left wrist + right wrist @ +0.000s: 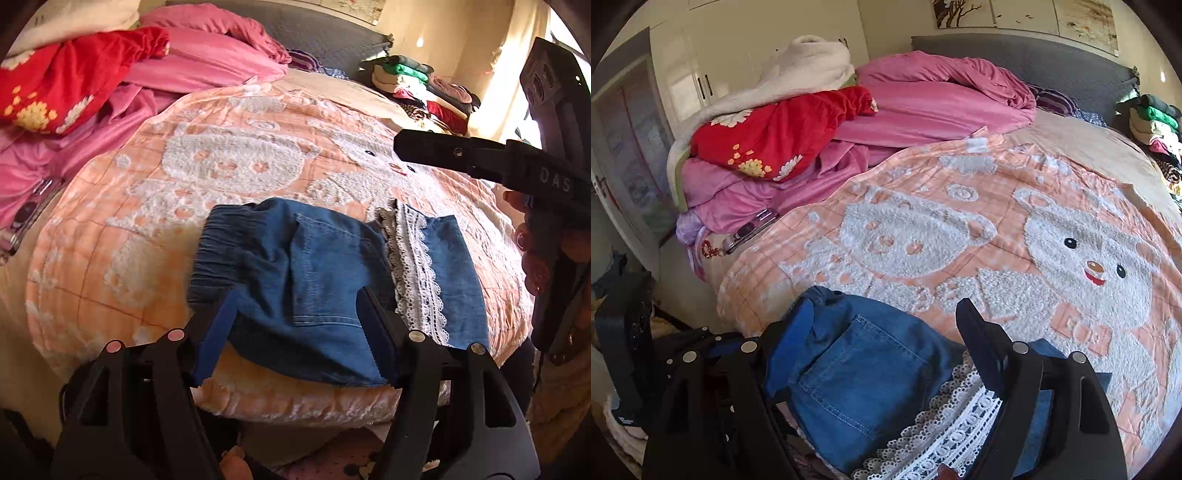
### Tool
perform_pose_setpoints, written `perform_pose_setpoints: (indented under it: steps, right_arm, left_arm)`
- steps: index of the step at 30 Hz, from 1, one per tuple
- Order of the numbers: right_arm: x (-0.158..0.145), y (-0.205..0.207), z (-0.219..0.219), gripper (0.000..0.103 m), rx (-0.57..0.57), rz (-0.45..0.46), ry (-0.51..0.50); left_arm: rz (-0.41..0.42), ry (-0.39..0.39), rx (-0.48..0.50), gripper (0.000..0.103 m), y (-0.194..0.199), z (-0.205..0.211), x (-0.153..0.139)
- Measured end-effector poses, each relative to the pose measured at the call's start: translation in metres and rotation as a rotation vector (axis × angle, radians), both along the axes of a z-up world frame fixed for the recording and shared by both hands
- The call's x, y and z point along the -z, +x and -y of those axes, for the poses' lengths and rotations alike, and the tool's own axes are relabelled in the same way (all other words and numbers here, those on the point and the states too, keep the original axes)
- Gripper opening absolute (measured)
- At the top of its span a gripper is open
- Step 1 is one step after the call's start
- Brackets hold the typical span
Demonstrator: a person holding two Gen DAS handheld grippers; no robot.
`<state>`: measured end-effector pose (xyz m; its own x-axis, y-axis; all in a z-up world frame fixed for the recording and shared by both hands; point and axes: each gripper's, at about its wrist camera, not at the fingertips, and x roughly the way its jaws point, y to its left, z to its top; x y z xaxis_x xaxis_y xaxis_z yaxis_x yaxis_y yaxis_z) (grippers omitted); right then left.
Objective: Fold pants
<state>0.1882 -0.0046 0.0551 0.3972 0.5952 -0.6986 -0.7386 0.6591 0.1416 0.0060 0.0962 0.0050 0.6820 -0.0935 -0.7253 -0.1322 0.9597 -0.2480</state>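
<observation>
Blue denim pants (325, 273) with a white lace trim (417, 273) lie folded into a compact bundle near the front edge of the bed. My left gripper (299, 299) is open, its blue-padded fingers spread over the near part of the bundle, holding nothing. My right gripper (886, 321) is open above the pants (864, 373), whose back pocket faces up; lace (953, 432) lies below it. The right gripper's finger also shows in the left wrist view (443, 151), above and to the right of the pants.
The pants rest on an orange blanket with white bears (1015, 236). Pink bedding (923, 107) and a red flowered cloth (775, 133) are piled at the far left. A phone (750, 229) lies at the left edge. Stacked clothes (424, 92) sit far right.
</observation>
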Motion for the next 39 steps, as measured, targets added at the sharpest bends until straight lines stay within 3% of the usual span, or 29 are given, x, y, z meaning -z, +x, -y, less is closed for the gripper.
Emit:
perform_pose_setpoints:
  steps: [4, 10, 15, 17, 19, 23, 28, 29, 30, 31, 33, 36, 39]
  right_arm:
    - [0.007, -0.001, -0.022, 0.079, -0.047, -0.012, -0.030]
    - [0.031, 0.000, -0.056, 0.079, -0.140, -0.058, -0.097]
    - [0.055, 0.008, -0.084, 0.079, -0.218, -0.120, -0.152]
    - [0.065, 0.009, -0.095, 0.079, -0.236, -0.118, -0.182]
    - [0.073, 0.011, -0.104, 0.079, -0.251, -0.124, -0.205]
    - [0.090, 0.016, -0.123, 0.079, -0.303, -0.158, -0.250]
    - [0.114, 0.031, -0.135, 0.079, -0.347, -0.242, -0.256]
    - [0.118, 0.031, -0.135, 0.073, -0.360, -0.250, -0.249]
    - [0.121, 0.031, -0.135, 0.059, -0.373, -0.255, -0.235]
    - [0.121, 0.031, -0.133, 0.057, -0.374, -0.257, -0.221]
    - [0.115, 0.032, -0.126, 0.044, -0.367, -0.255, -0.180]
    - [0.096, 0.031, -0.109, 0.037, -0.379, -0.257, -0.101]
    - [0.076, 0.027, -0.089, 0.036, -0.391, -0.257, -0.021]
  left_arm:
    - [-0.011, -0.015, -0.045, 0.062, -0.007, -0.020, 0.007]
    - [-0.054, -0.140, -0.079, 0.063, -0.014, -0.046, 0.031]
    - [-0.068, -0.277, -0.041, 0.063, -0.010, -0.045, 0.047]
    - [-0.067, -0.274, -0.030, 0.061, -0.007, -0.039, 0.052]
    - [-0.082, -0.271, -0.029, 0.051, -0.003, -0.035, 0.059]
    - [-0.091, -0.254, -0.020, 0.050, 0.003, -0.031, 0.067]
    - [-0.084, -0.304, -0.023, 0.050, 0.004, -0.037, 0.073]
    - [-0.082, -0.308, -0.023, 0.050, 0.004, -0.038, 0.073]
    - [-0.082, -0.310, -0.022, 0.050, 0.004, -0.038, 0.074]
    - [-0.082, -0.313, -0.023, 0.051, 0.004, -0.039, 0.074]
    - [-0.079, -0.319, -0.021, 0.052, 0.002, -0.040, 0.072]
    - [-0.071, -0.334, -0.021, 0.056, 0.001, -0.043, 0.069]
    - [-0.051, -0.328, -0.019, 0.064, 0.002, -0.044, 0.059]
